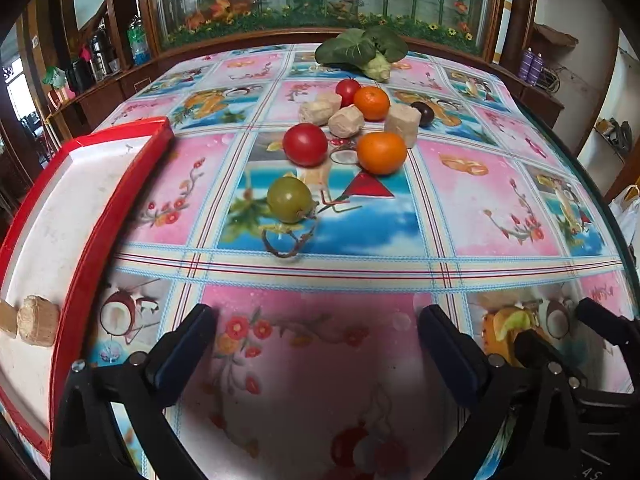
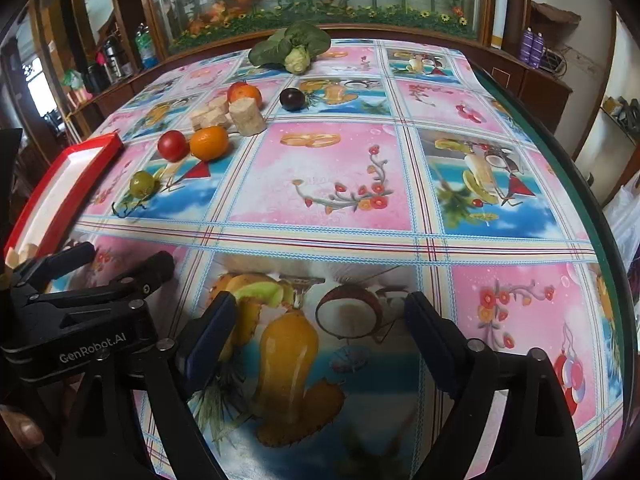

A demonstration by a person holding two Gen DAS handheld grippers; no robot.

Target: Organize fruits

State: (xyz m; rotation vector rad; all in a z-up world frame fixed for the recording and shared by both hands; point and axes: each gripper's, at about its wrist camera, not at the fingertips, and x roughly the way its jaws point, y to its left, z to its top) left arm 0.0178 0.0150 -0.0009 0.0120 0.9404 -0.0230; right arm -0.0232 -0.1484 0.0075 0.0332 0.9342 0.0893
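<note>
- Fruits, green tomato (image 1: 289,199) nearest, lie loose just beside the red tray (image 1: 120,184), awaiting sorting.
- Left gripper (image 1: 316,344) and right gripper (image 2: 320,328) hover released, holding nothing.

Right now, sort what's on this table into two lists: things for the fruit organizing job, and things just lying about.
Job:
green fruit
red fruits
oranges
dark fruit
red tray
left gripper and right gripper, both open

Lying about:
beige blocks
leafy vegetable
bottles on the sideboard
</note>
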